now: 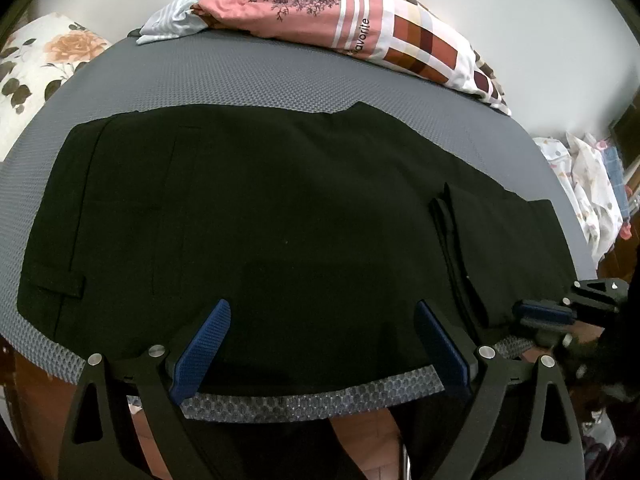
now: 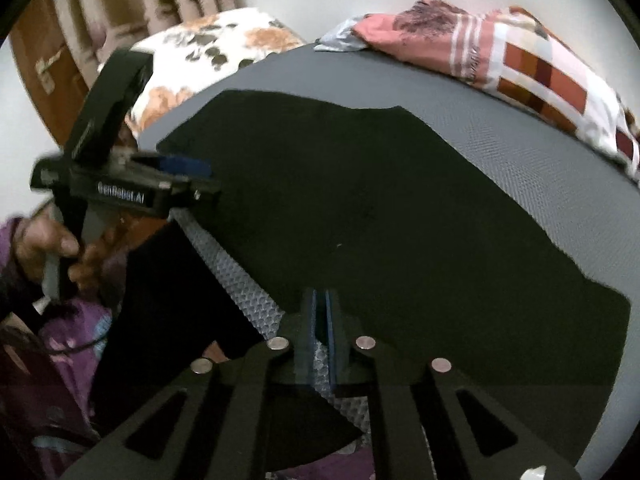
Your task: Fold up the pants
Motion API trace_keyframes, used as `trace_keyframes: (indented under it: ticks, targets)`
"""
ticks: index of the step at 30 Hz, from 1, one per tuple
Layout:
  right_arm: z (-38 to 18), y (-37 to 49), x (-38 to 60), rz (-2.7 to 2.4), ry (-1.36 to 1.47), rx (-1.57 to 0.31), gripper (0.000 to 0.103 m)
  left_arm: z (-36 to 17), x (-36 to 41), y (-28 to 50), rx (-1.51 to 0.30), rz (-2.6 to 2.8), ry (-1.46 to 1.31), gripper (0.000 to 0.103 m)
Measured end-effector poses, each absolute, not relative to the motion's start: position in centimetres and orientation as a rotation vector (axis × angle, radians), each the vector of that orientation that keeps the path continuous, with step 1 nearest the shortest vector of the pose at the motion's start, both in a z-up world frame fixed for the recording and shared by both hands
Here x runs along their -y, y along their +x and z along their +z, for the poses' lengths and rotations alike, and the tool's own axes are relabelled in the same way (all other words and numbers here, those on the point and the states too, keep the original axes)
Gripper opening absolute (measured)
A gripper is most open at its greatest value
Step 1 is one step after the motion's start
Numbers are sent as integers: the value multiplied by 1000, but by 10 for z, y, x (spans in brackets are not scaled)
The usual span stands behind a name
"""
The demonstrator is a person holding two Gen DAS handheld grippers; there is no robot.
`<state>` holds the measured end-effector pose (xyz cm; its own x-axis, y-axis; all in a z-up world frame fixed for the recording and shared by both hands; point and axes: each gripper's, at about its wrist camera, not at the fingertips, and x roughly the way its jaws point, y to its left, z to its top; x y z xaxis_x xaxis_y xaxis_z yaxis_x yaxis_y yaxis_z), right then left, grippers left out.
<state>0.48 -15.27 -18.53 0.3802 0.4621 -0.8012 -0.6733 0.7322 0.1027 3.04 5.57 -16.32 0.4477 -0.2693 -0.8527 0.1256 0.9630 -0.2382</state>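
Two tools work at the near edge of a grey mesh-covered bed (image 1: 248, 76), where a pair of black pants (image 1: 256, 208) lies spread flat across the mattress with the waistband end toward the left of the left wrist view and the legs running off to the right, one layer of leg folded over another near the right end. The left tool (image 1: 320, 344) hovers over the near hem side of the pants with its blue-padded fingers (image 1: 204, 348) spread wide, nothing pinched between them, the dark cloth lying below and ahead of the gap. The right tool (image 2: 320, 320) has its fingers brought nearly together, with only a narrow slit left; they sit right at the near edge of the pants, but whether cloth is caught between the pads cannot be told from either view, since the right wrist picture is blurred and the slit shows mostly the grey mesh. In the left wrist view the right tool shows at the right edge beside the leg end of the pants. A person's hand (image 2: 44, 248) grips the handle of the left tool in the right wrist view. At the far side of the bed lie a pink patterned quilt (image 1: 360, 28) and a floral pillow (image 1: 44, 76).
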Motion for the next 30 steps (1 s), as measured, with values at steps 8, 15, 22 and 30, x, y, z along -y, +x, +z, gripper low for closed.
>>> trace_keyframes:
  ticks: [8, 15, 22, 30]
  targets:
    - [-199, -2, 135, 720, -401, -903, 26, -164, -55, 30, -1083, -247, -137, 93]
    - [-197, 7, 142, 731, -361, -915, 3, -165, -55, 30, -1086, -248, -137, 93]
    - [-187, 18, 166, 780, -144, -966, 2, -167, -53, 30, -1090, -246, -128, 93]
    - [-190, 6, 149, 772, -287, -941, 10, -167, -50, 29, -1091, -243, -112, 93]
